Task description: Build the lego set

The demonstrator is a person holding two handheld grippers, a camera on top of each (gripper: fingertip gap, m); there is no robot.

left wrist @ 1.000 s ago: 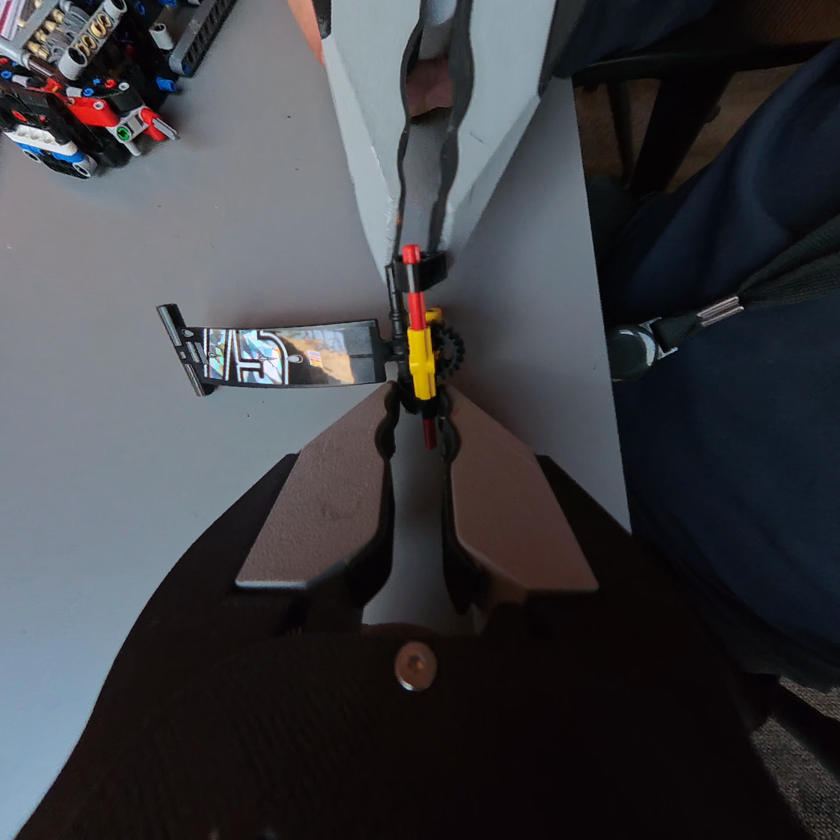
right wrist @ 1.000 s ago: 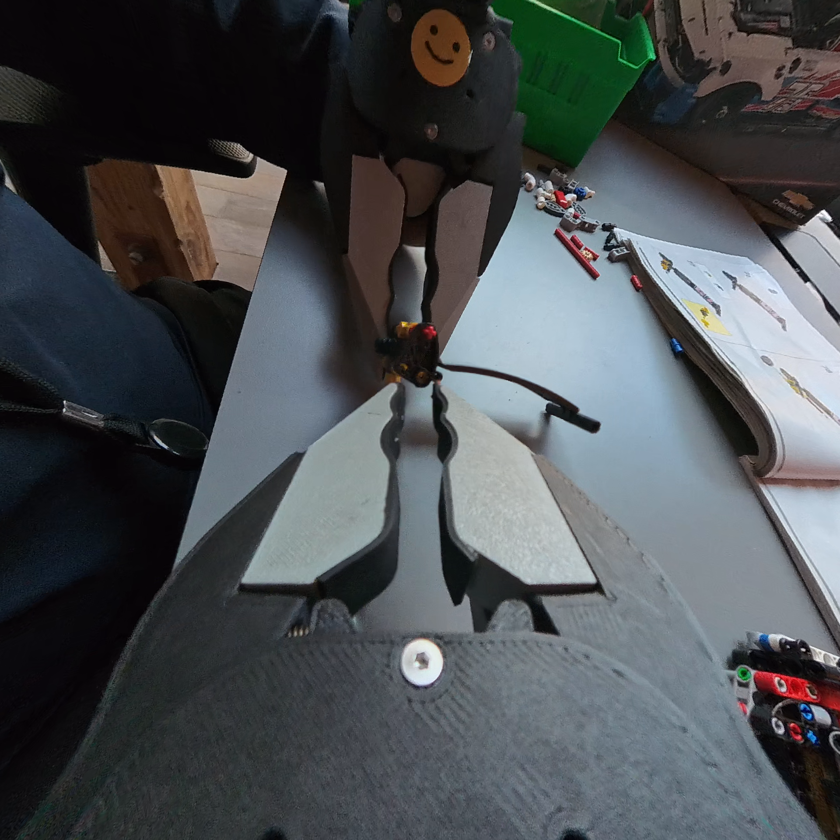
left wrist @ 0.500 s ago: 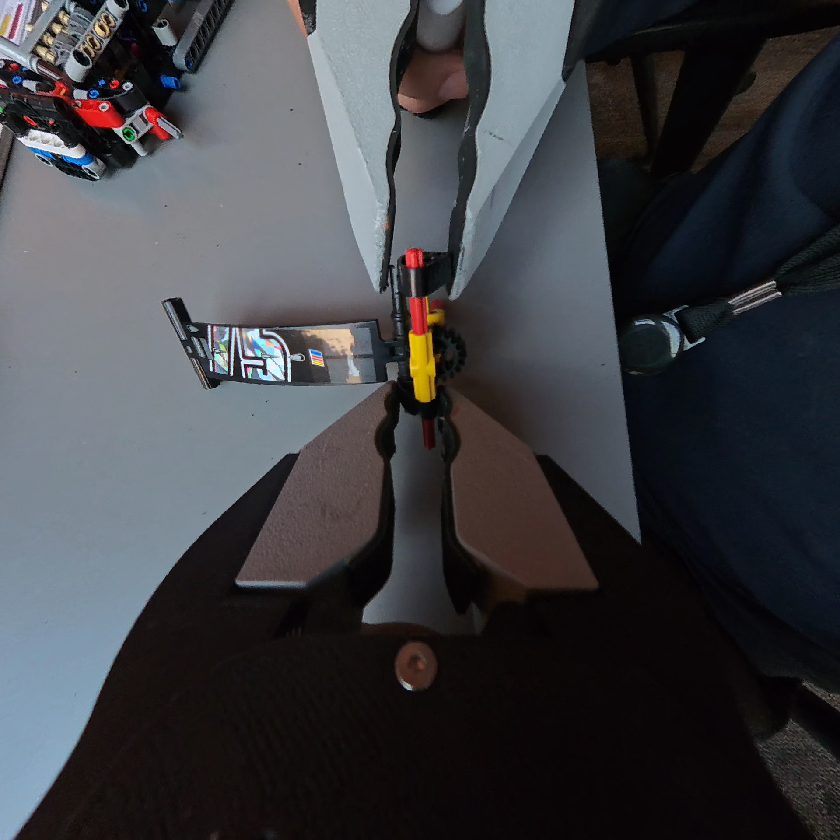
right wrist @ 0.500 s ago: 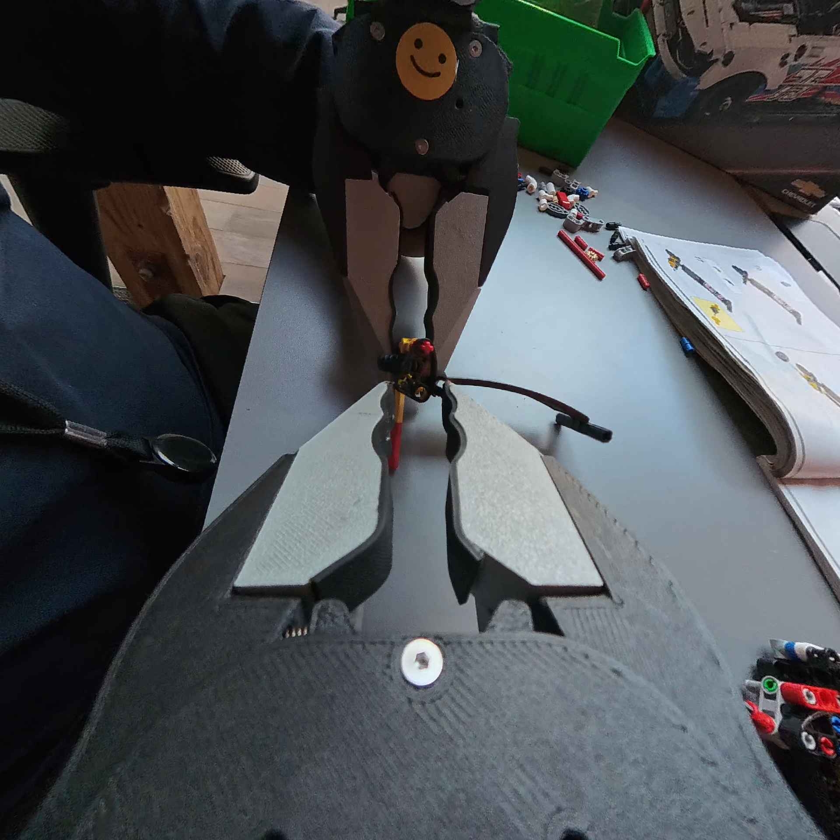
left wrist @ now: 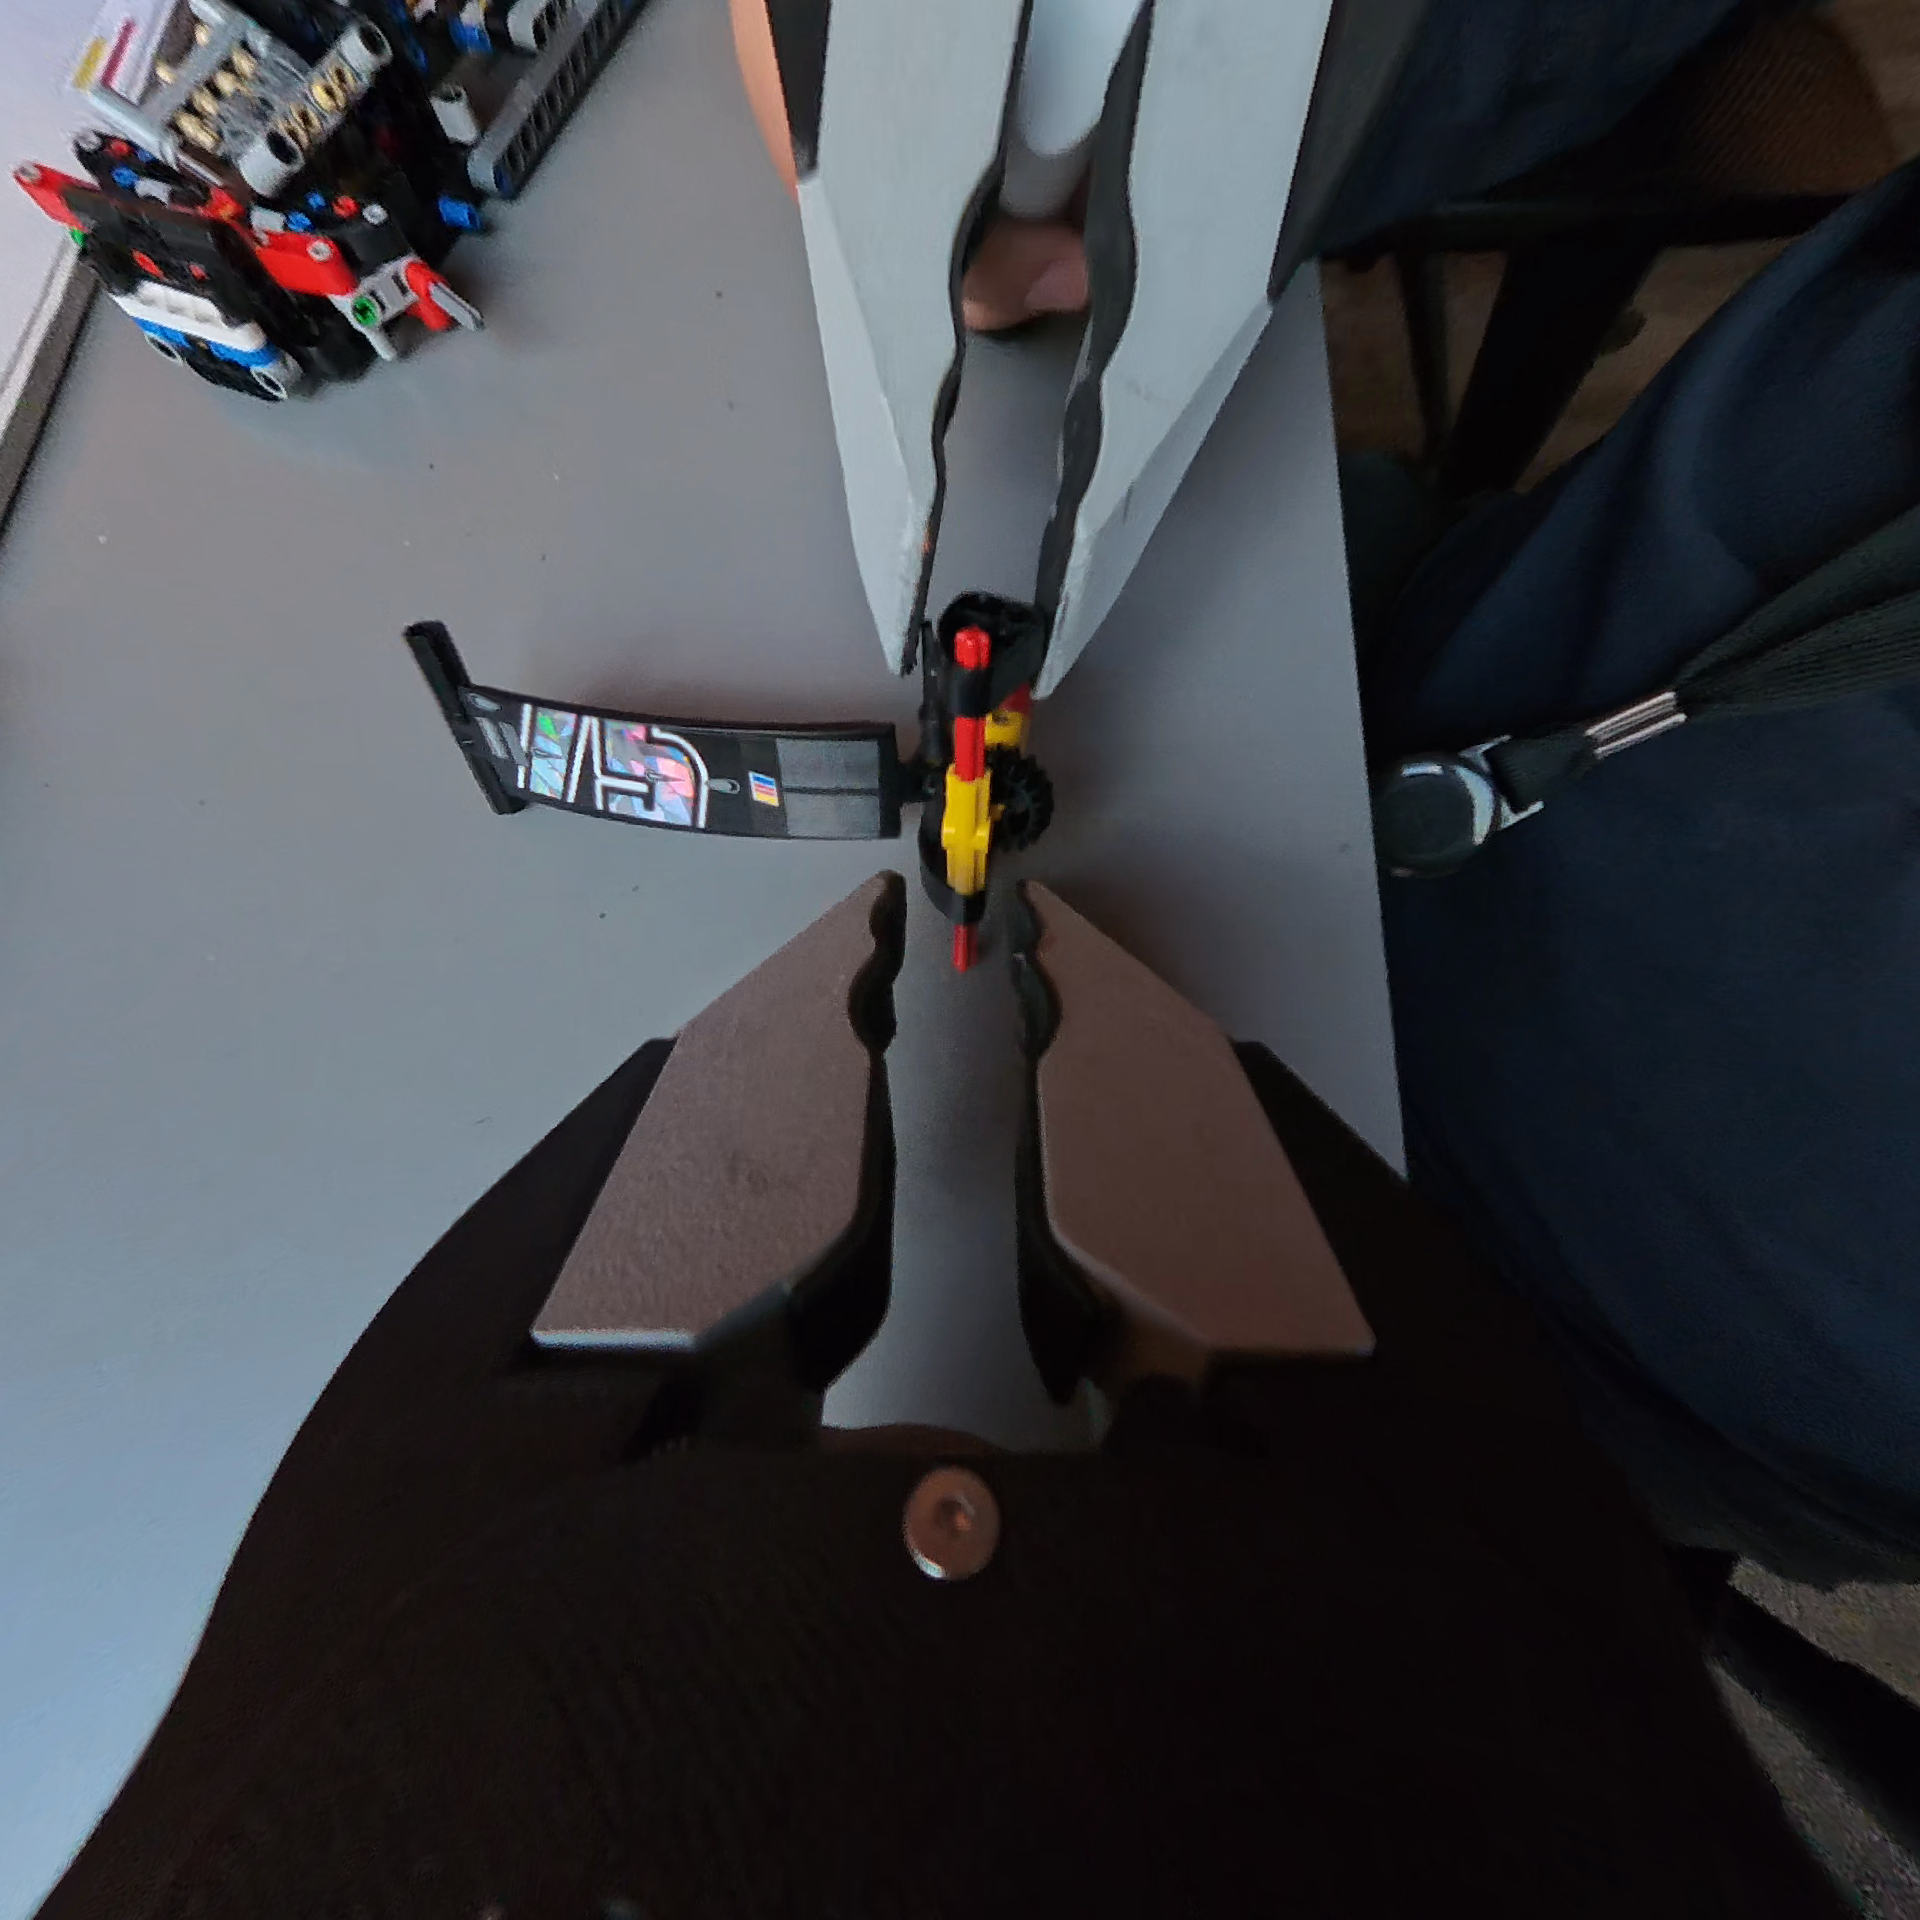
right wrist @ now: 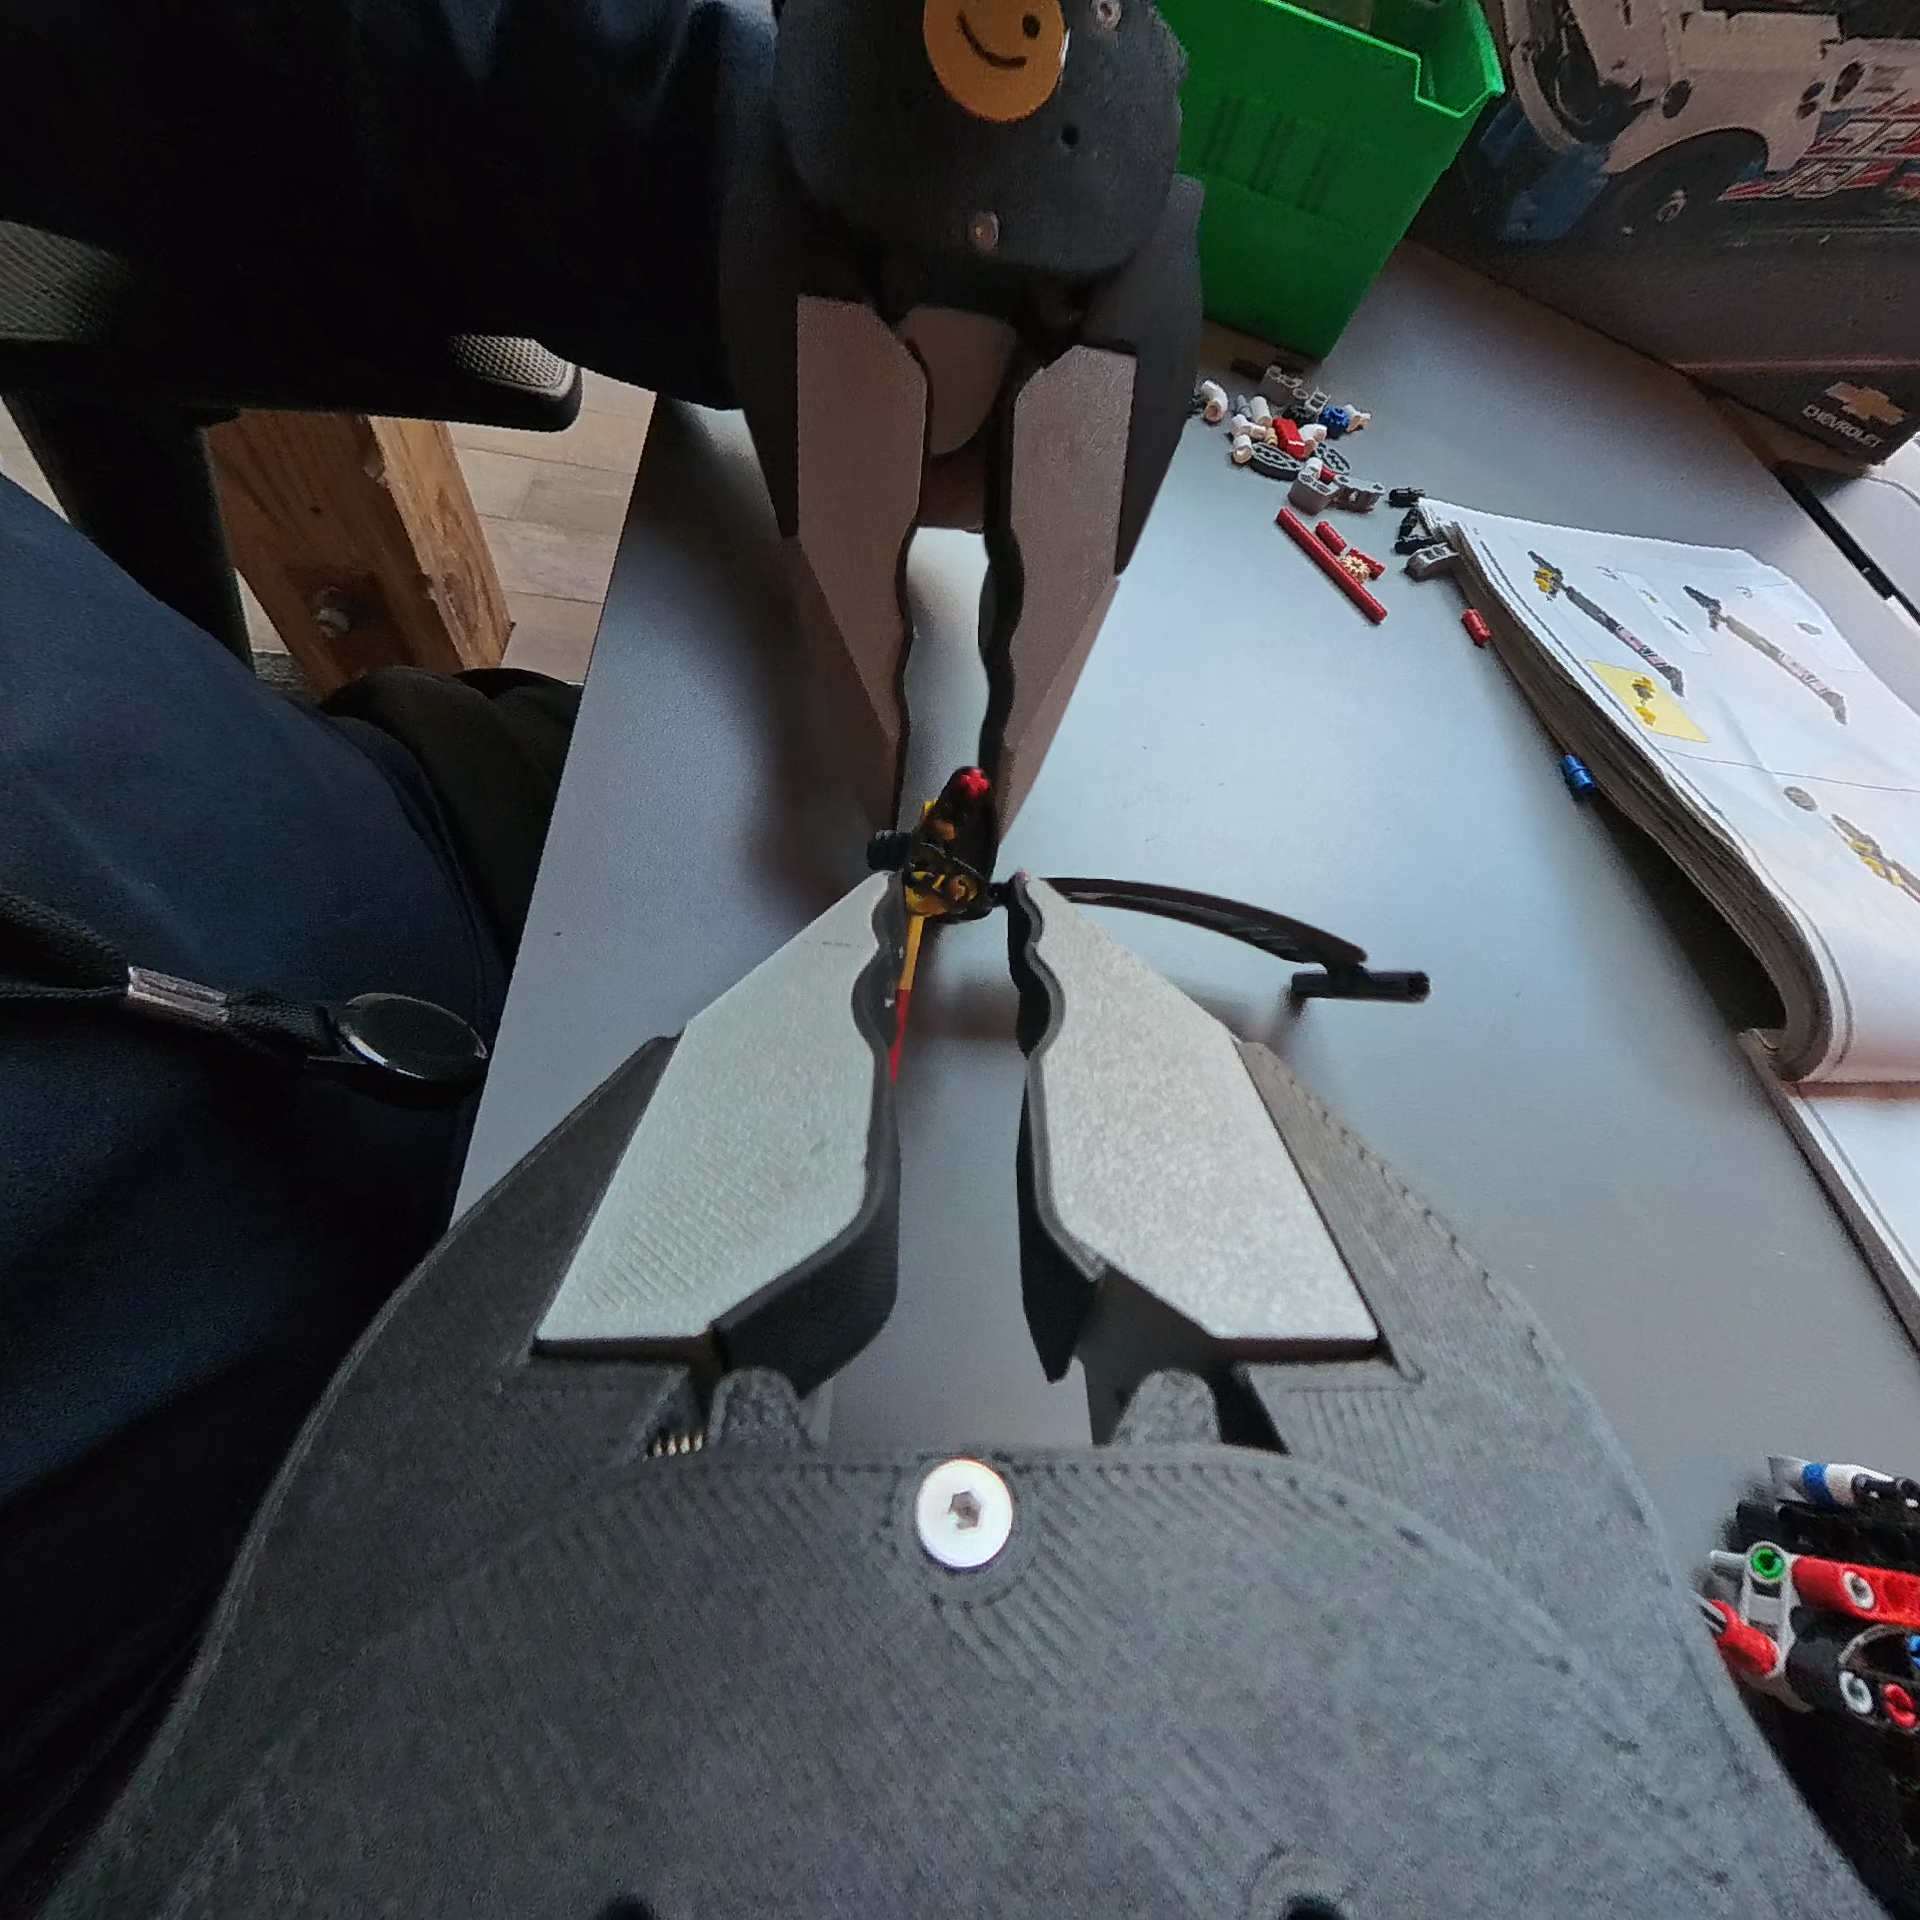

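A small brick assembly (left wrist: 966, 821) of yellow, red and black parts with a black gear carries a long black stickered panel (left wrist: 686, 774) out to the left. My left gripper (left wrist: 958, 899) is open. Its fingertips flank the assembly's near end and red axle tip, with a gap on both sides. My right gripper (left wrist: 982, 665) comes in from the far side and is shut on the assembly's black end. In the right wrist view, the right gripper (right wrist: 953, 894) presses both fingertips on the assembly (right wrist: 940, 883). The left gripper (right wrist: 945, 821) faces it just beyond.
A part-built brick model (left wrist: 260, 229) stands at the far left of the grey table (left wrist: 312, 935). In the right wrist view an open instruction booklet (right wrist: 1714, 727), loose parts (right wrist: 1309, 457), a green bin (right wrist: 1309, 156) and a printed box (right wrist: 1714, 156) lie to the right. A person's dark clothing (left wrist: 1662, 935) borders the table edge. Only a small space, under 4 cm, lies between the two pairs of fingers. The part-built brick model (left wrist: 260, 229) is about 20 cm from both grippers' fingertips.
My left jaws have widened and let go of the assembly. My right gripper opened, moved further onto the assembly's far end and now grips it there.
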